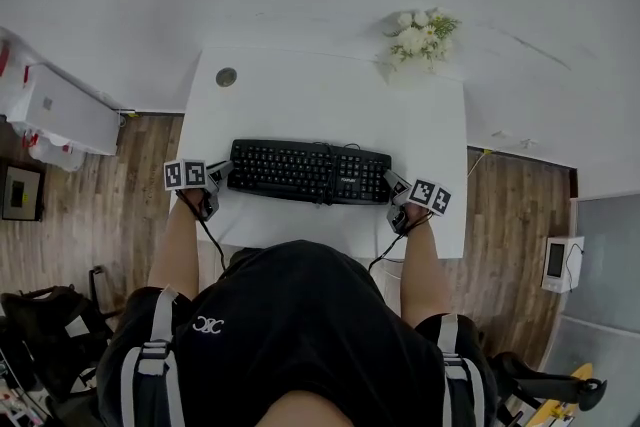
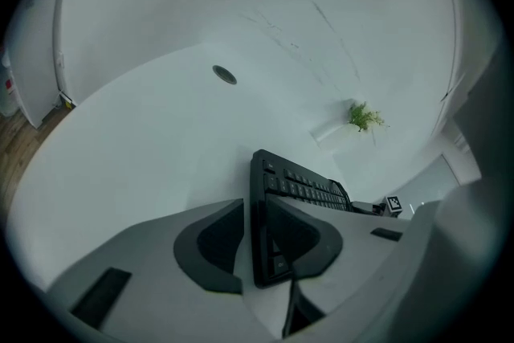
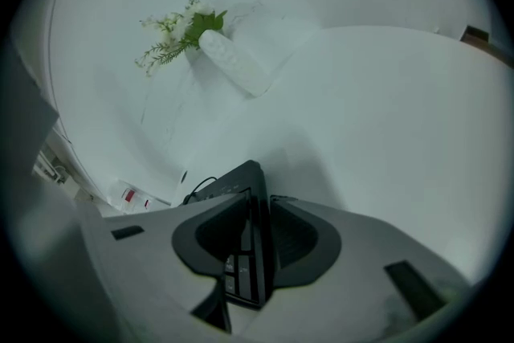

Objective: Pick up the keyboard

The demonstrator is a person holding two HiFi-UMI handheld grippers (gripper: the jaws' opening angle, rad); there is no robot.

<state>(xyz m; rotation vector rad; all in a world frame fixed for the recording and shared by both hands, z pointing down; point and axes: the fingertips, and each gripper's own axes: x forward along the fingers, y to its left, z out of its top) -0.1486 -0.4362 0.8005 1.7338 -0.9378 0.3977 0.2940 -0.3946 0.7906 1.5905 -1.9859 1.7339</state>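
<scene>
A black keyboard (image 1: pixel 310 171) lies flat across the white table (image 1: pixel 330 105), near its front edge. My left gripper (image 1: pixel 215 177) is at the keyboard's left end. In the left gripper view that end (image 2: pixel 301 185) runs between the jaws of the left gripper (image 2: pixel 253 241), and a strip of white table shows between the left pad (image 2: pixel 213 245) and the keyboard's edge. My right gripper (image 1: pixel 395 187) is at the right end. In the right gripper view the pads of the right gripper (image 3: pixel 259 241) sit against both faces of that end (image 3: pixel 241 182).
A small vase of white flowers (image 1: pixel 422 35) stands at the table's far right corner. A round cable hole (image 1: pixel 227 77) is at the far left. The keyboard's cable (image 3: pixel 197 187) trails off behind it. Wooden floor flanks the table, with a white cabinet (image 1: pixel 60 105) at left.
</scene>
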